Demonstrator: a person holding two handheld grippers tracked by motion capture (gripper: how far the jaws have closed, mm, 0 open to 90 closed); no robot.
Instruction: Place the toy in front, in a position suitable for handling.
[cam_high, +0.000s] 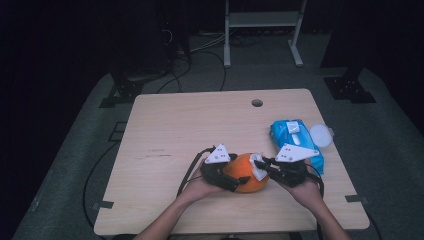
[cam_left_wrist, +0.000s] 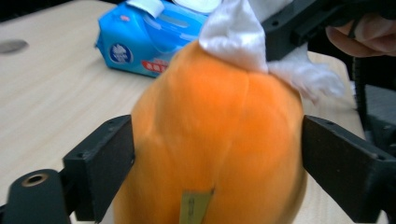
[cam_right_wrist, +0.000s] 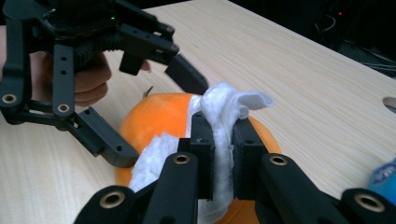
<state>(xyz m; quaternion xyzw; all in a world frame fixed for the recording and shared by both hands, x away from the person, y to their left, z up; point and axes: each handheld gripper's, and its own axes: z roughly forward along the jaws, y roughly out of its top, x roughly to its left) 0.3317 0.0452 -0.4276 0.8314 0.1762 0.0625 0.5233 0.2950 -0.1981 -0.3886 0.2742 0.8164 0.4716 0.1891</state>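
An orange fruit (cam_high: 245, 176) lies on the wooden table (cam_high: 200, 125) near its front edge. My left gripper (cam_high: 239, 174) comes at it from the left, its jaws spread wide with the fruit (cam_left_wrist: 215, 140) between them, close to both sides. I see no firm squeeze. My right gripper (cam_high: 261, 168) is shut on a white wipe (cam_right_wrist: 224, 105) and holds it against the top of the fruit (cam_right_wrist: 159, 116). From the right gripper view the left gripper (cam_right_wrist: 166, 122) straddles the fruit's far end. The wipe (cam_left_wrist: 233, 32) drapes over the fruit's tip.
A blue pack of wet wipes (cam_high: 295, 137) lies at the right, just behind my right hand, with a round white lid (cam_high: 320, 135) beside it. A cable hole (cam_high: 257, 103) sits near the table's far edge. Dark floor, cables and a stand frame lie beyond.
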